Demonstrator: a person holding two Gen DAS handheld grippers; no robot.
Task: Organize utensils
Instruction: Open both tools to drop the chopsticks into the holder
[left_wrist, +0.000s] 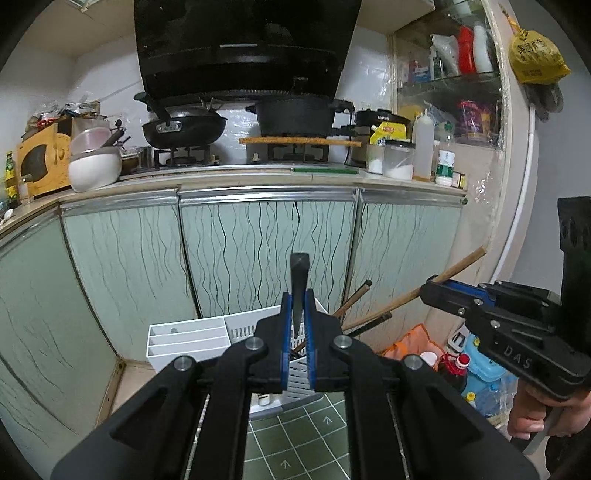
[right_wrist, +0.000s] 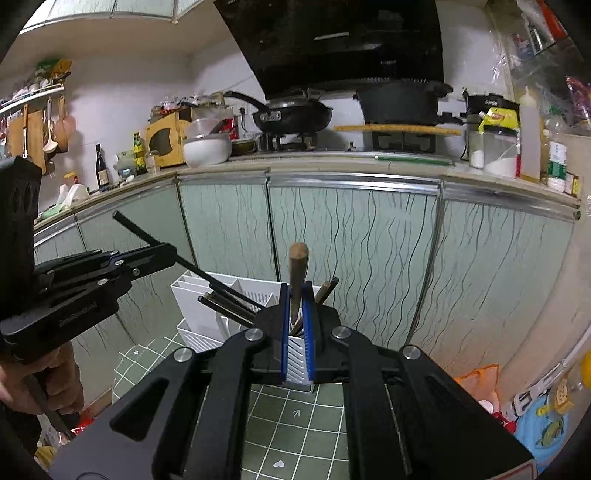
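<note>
Left gripper pinches black chopstick | right gripper pinches wooden chopstick

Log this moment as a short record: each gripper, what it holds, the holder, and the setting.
left gripper: shut on black chopstick
right gripper: shut on brown chopstick
caddy: white, slotted, on the green tiled floor, more chopsticks sticking out
backdrop: pale green cabinet doors below a counter with a wok and pot
task state: both chopsticks in the air, not yet placed
</note>
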